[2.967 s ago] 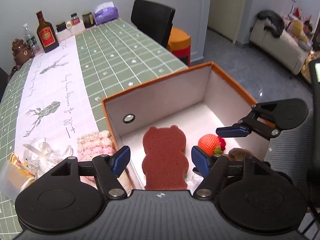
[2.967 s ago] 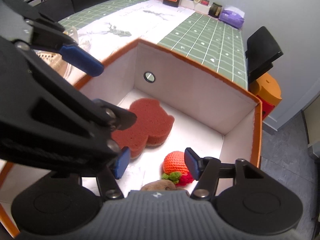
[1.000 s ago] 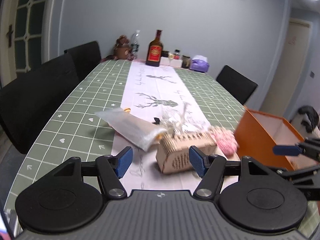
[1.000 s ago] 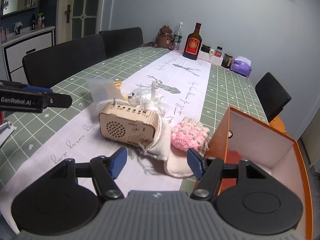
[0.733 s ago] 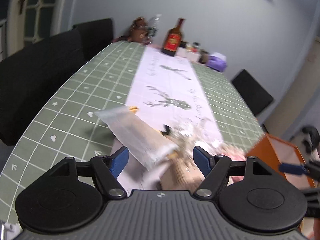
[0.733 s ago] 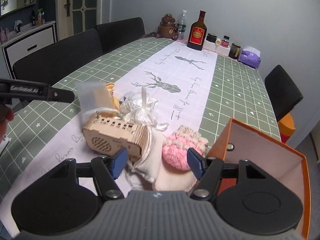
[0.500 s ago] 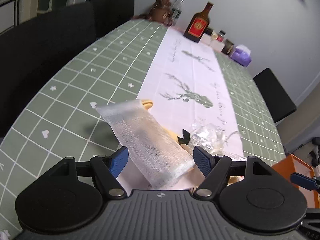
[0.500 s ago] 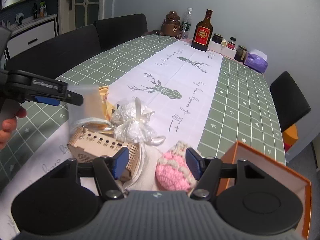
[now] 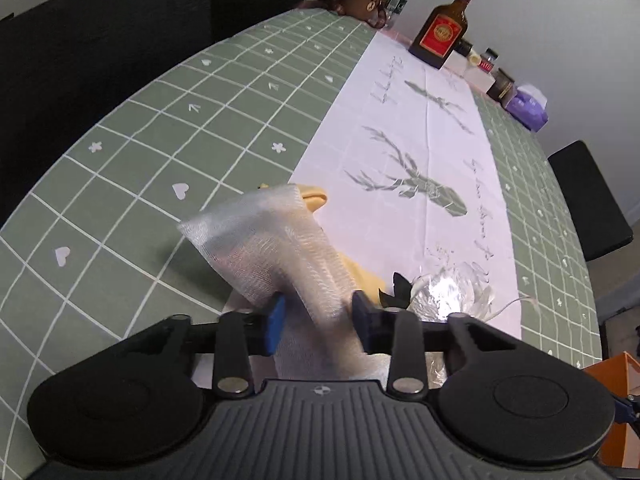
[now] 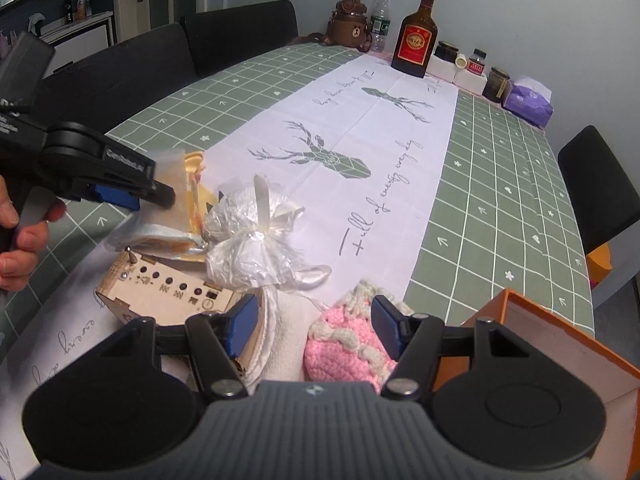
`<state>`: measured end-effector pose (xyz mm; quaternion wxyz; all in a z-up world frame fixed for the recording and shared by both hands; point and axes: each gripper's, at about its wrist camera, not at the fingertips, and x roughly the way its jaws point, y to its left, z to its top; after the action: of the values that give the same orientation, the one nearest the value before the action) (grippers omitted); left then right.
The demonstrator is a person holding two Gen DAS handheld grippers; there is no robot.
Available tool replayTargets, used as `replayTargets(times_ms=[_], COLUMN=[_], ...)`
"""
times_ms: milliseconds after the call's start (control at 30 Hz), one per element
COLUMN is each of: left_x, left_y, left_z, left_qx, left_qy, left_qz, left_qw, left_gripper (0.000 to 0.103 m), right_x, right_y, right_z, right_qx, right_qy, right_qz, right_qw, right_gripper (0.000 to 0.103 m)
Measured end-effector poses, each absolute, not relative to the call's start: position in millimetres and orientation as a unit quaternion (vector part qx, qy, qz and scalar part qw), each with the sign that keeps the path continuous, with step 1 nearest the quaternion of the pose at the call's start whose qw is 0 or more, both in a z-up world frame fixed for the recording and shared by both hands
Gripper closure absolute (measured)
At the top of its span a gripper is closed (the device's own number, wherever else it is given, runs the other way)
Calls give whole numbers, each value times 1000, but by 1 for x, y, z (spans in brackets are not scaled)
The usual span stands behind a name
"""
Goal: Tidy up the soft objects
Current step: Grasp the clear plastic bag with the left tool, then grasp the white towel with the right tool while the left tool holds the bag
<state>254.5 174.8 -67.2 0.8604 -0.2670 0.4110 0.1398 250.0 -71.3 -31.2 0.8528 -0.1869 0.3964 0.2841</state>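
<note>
My left gripper (image 9: pixel 318 322) has its blue pads against both sides of a translucent mesh pouch (image 9: pixel 272 256) with something yellow inside; it also shows in the right wrist view (image 10: pixel 132 196). My right gripper (image 10: pixel 314 330) is open and empty, just above a pink crocheted item (image 10: pixel 346 354) and a white cloth (image 10: pixel 280 320). A crinkly white gauze bag (image 10: pixel 252 240) lies on a wooden box (image 10: pixel 168 292). The orange storage box (image 10: pixel 556 344) stands at the right.
A brown bottle (image 10: pixel 416 36), jars, a bear figure (image 10: pixel 352 20), a water bottle and a purple tissue pack (image 10: pixel 528 104) stand at the table's far end. Black chairs line both long sides. The white runner (image 10: pixel 360 140) runs down the green tablecloth.
Both grippers left the orange box and swung to the pile on the table. My left gripper came down and closed on the mesh pouch. My right gripper moved closer over the pink crochet.
</note>
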Motion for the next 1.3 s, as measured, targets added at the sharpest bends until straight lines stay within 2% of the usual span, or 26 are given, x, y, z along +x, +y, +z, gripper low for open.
replayTargets(times_ms=[33, 67, 100, 167, 500, 933, 1000, 1067, 1100, 1133, 1300], left_x=[251, 248, 245, 237, 178, 130, 127, 125, 123, 121, 111], left_y=[174, 173, 171, 171, 156, 145, 144, 143, 142, 141, 137], left_z=[-62, -58, -53, -44, -3, -20, -21, -21, -21, -20, -15], left_qx=[-265, -258, -252, -256, -234, -224, -226, -229, -229, -228, -220], left_qy=[401, 394, 385, 368, 297, 311, 313, 313, 313, 312, 308], left_qz=[137, 135, 133, 123, 78, 55, 51, 46, 44, 43, 36], left_qw=[866, 872, 878, 886, 923, 922, 921, 920, 921, 921, 925], left_gripper=[78, 91, 98, 101, 102, 102, 102, 102, 102, 102, 102], right_x=[250, 249, 249, 248, 238, 251, 254, 257, 258, 258, 250], right_y=[-71, -71, -71, -71, -78, -60, -57, -55, -56, -58, -66], right_z=[-32, -33, -34, -35, -36, -73, -77, -81, -83, -83, -67], right_qx=[-188, -190, -192, -195, -198, -200, -198, -187, -175, -171, -172], right_qy=[399, 401, 404, 408, 445, 530, 539, 552, 559, 558, 533], right_qz=[286, 289, 292, 296, 320, 270, 265, 265, 266, 264, 256], right_qw=[851, 848, 846, 841, 813, 779, 775, 768, 766, 768, 788], right_gripper=[41, 41, 41, 41, 45, 48, 57, 80, 80, 88, 92])
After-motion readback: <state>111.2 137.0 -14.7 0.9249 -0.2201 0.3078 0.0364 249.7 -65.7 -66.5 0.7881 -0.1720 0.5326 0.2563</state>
